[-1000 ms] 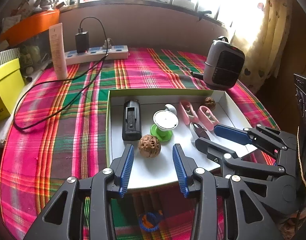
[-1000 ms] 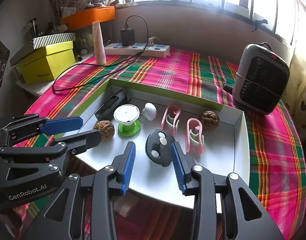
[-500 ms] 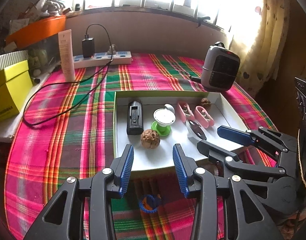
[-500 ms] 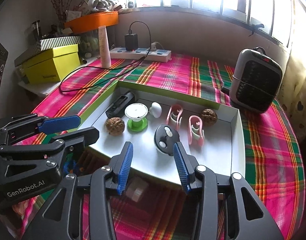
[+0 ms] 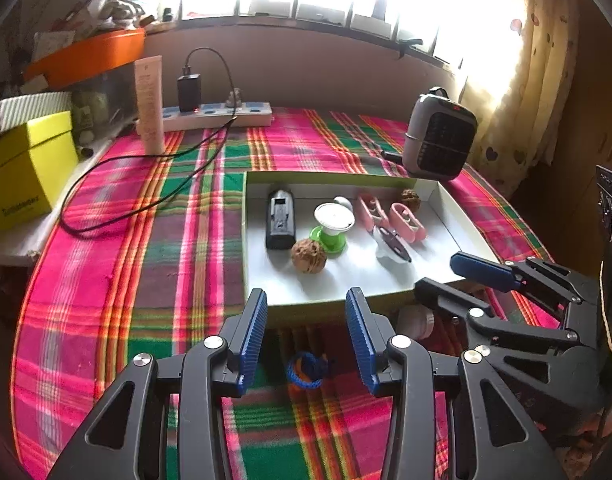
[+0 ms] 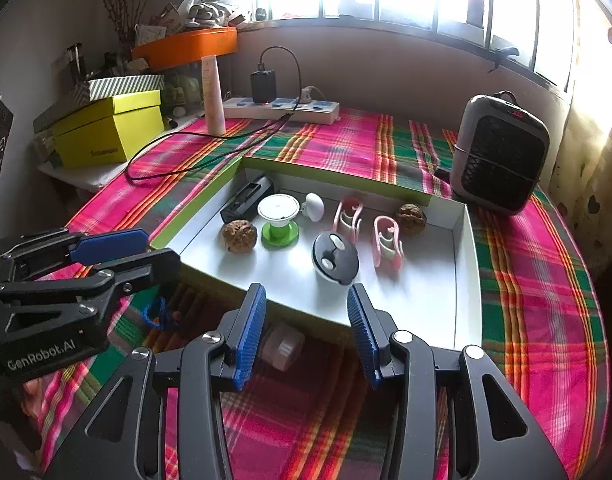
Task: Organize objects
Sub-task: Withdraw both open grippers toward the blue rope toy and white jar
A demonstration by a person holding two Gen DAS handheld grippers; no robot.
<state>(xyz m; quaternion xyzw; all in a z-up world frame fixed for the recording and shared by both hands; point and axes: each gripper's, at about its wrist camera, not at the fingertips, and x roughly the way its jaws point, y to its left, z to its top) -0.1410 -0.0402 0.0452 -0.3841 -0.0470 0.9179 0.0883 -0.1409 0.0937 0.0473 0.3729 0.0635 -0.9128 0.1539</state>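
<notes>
The tray [image 6: 468, 276] holds 2 walnuts [image 6: 239, 236], 2 pink clips [image 6: 387, 243], a green spool [image 6: 279, 220] and a black case [image 6: 247, 197]; both tools [image 5: 306, 338] [image 6: 304, 332] hang empty, jaws apart, just before its near rim.

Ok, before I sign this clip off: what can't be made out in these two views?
- Blue ring, left wrist view: small and in shadow; what it is cannot be told. In the right wrist view the left gripper covers part of it.
- Pale round object in front of the tray, right wrist view: blurred, partly behind a gripper finger.
- Print on the yellow box: too small to read.
- Window: blown out, nothing visible outside.
</notes>
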